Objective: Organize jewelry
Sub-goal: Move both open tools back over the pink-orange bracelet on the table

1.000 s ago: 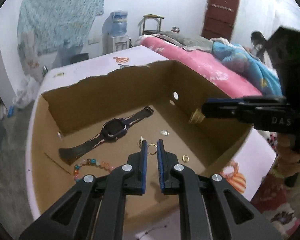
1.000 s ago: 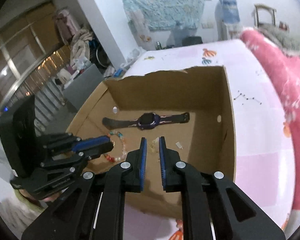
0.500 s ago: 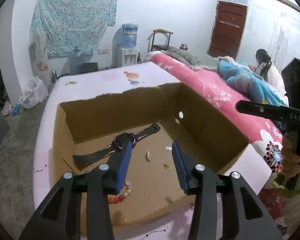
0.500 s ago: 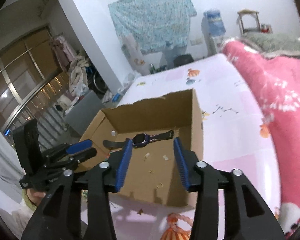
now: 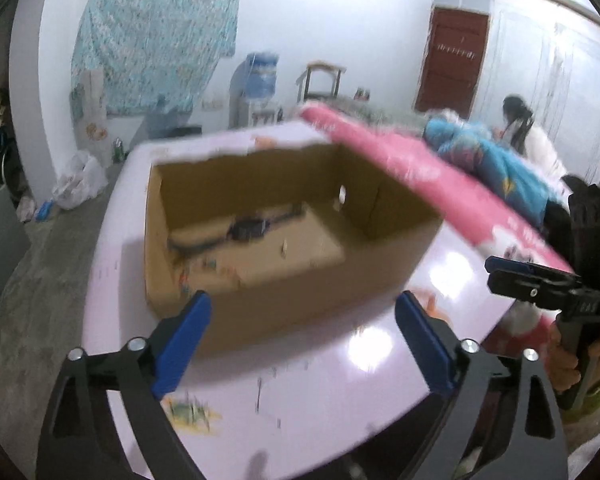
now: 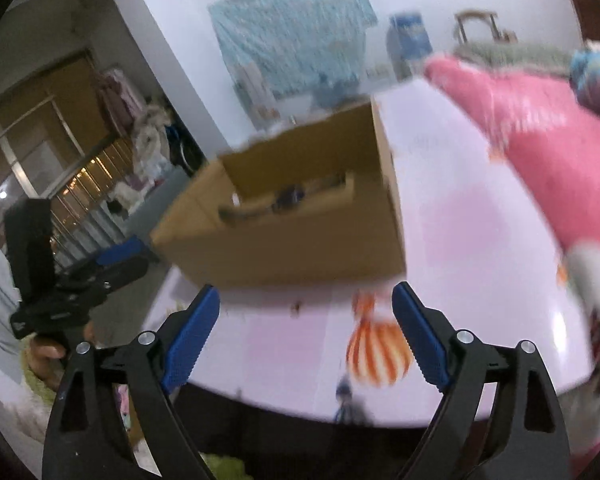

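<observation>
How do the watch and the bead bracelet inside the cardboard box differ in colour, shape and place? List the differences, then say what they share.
1. Colour: the watch is dark, nearly black; the bead bracelet shows mixed bright colours.
2. Shape: the watch lies stretched out in a long line with a thick middle; the bracelet is a string of small beads, too blurred to trace.
3. Place: the watch lies further back in the cardboard box; the bracelet lies nearer the front wall.

Shared: both lie loose on the box floor, held by neither gripper.

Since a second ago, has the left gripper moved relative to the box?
Yes. The left gripper has pulled back out of the box: earlier its tips hung over the box floor, now they sit short of the near wall. Its jaws have just been opening, with nothing between them.
</observation>
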{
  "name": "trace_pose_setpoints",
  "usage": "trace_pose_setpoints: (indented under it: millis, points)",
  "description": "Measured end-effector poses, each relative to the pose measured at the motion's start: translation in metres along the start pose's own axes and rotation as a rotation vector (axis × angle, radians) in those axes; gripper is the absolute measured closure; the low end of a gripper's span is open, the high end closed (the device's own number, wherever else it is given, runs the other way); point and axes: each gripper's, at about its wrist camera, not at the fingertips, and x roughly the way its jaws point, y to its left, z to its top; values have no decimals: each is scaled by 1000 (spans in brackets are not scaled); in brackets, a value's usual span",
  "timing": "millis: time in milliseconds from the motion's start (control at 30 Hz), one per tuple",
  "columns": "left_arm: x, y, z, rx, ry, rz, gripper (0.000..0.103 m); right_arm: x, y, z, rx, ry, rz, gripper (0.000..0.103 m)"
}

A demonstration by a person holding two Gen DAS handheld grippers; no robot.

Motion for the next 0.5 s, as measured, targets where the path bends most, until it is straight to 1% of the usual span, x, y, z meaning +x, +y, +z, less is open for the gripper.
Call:
trace_pose_setpoints:
  millis: [67, 167, 233, 300, 433, 500]
  points:
    - [8, -2, -15, -16, 47, 16, 9, 14, -1, -15, 12, 54, -55, 19]
    - [30, -3, -42, -44, 141, 77, 9, 30, -4, -30, 7, 111, -147, 19]
    - [43, -1, -52, -46, 175, 116, 8, 36, -7, -38, 14, 140, -200, 19]
    - [56, -1, -59, -50, 202, 147, 9, 39, -9, -42, 2, 151, -245, 19]
    - [73, 0, -63, -65, 227, 172, 9, 47, -9, -52, -35, 159, -318, 17]
    - [79, 0, -64, -59, 242, 189, 8, 50, -10, -54, -45, 165, -334, 15]
